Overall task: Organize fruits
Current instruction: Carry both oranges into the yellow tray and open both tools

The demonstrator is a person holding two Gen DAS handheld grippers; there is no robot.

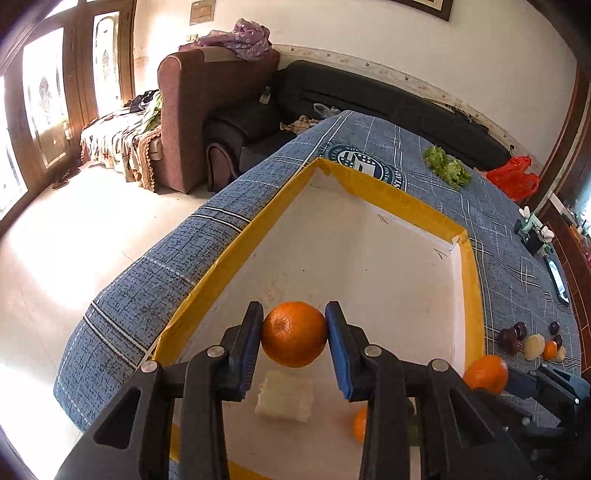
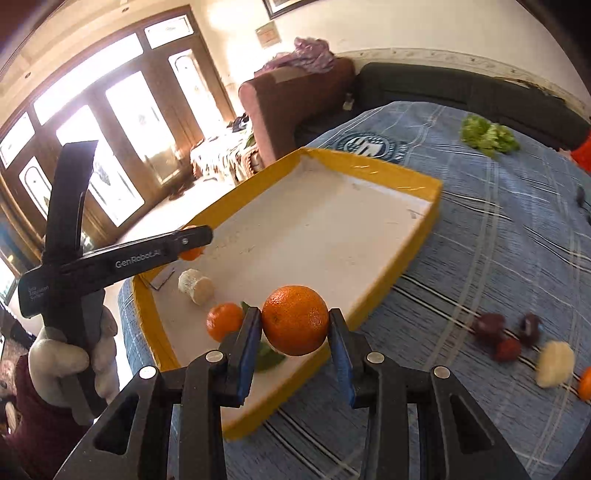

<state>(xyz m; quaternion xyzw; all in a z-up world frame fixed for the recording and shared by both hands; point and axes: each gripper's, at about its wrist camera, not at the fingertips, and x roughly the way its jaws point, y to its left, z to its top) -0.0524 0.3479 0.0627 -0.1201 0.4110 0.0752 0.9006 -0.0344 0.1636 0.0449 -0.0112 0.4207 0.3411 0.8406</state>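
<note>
Both jaws tight on oranges (image 1: 294, 334)

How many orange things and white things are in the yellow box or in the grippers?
Orange: 3 (held orange in left gripper, second orange in right gripper, small orange lying in box)
White: 1 (white chunk)
Total: 4

Sunlit glazed wooden doors (image 2: 122, 147) (glare bleaches the pale tiled floor (image 1: 66, 258)), a brown armchair (image 1: 195, 110), a dark sofa (image 1: 388, 99), white walls (image 1: 369, 33).
</note>
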